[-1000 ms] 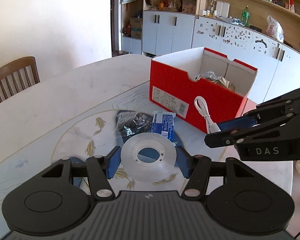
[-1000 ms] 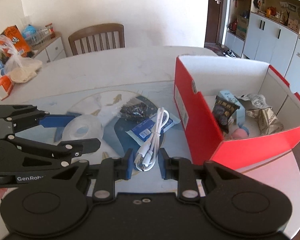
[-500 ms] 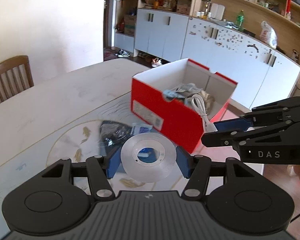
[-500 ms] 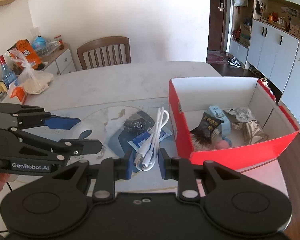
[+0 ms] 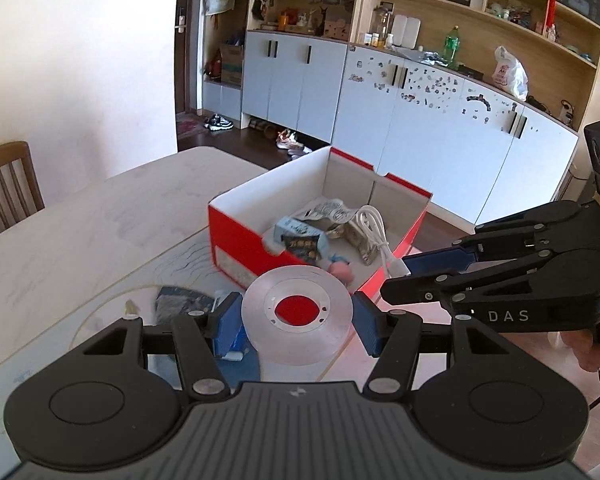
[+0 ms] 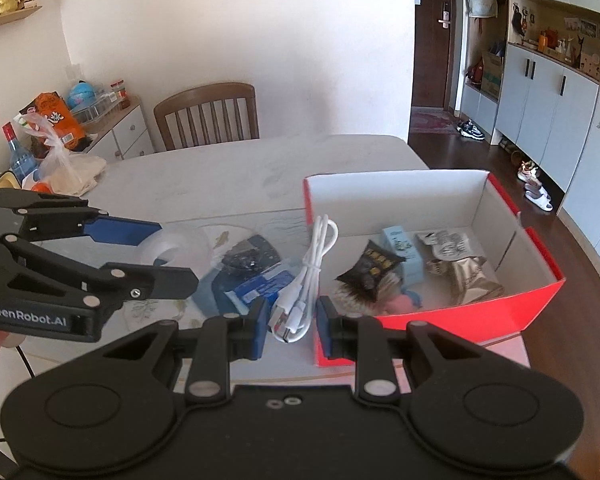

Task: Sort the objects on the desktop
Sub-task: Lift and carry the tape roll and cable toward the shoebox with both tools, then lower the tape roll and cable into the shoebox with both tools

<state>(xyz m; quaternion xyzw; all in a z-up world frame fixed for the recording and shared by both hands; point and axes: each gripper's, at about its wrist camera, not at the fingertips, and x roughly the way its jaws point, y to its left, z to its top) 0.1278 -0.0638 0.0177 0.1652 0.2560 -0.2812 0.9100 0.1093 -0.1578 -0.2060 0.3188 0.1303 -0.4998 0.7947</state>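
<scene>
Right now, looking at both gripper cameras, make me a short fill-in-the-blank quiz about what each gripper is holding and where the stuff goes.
1. The left gripper is shut on a roll of clear ____.
2. The right gripper is shut on a coiled white ____.
3. Snack packets lie inside the open ____ box.

Missing words: tape; cable; red

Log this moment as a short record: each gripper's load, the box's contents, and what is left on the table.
left gripper: shut on tape roll, raised near the red box
right gripper: shut on white cable, by the box's near wall
box contents: snack packets, a pale blue carton, a pink item
left on table: dark packet, blue packet
</scene>
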